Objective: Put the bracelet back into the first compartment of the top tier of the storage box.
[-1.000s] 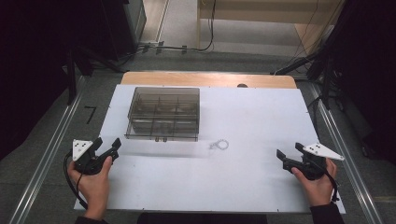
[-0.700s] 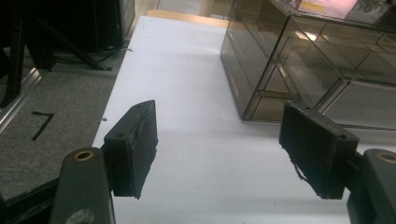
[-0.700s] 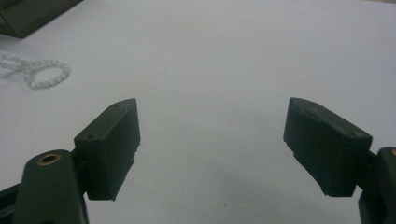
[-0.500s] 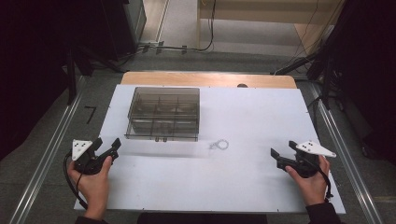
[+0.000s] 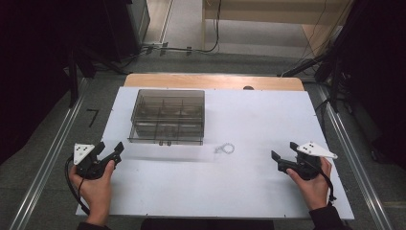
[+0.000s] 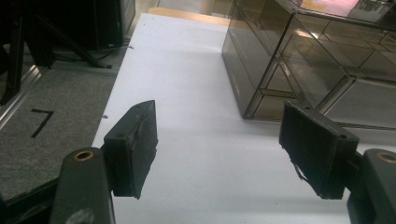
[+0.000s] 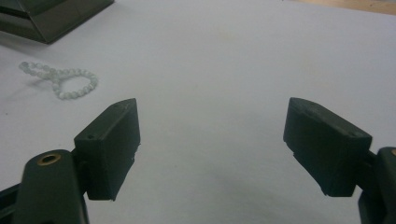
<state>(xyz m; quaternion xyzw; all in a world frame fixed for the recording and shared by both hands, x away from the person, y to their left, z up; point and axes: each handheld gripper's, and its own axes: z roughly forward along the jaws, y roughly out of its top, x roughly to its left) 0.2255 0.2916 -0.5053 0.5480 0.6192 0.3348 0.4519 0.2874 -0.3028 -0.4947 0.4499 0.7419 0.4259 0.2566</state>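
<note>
The bead bracelet (image 5: 225, 148) is seen lying on the white worktop (image 5: 249, 191), just beside the compartment box (image 5: 167, 116), between the left tongs (image 5: 111, 150) and right tongs (image 5: 282, 154), both held apart and empty.

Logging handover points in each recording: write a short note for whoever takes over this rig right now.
Left tool: open, empty, at the table's near left, by the smoky compartment box.
Right tool: open, empty, at the near right, pointing toward the bead bracelet.
The bracelet lies loose on the white table, just off the box's front right corner.
Done: nothing grasped. Left: probably pick up the bracelet.
</note>
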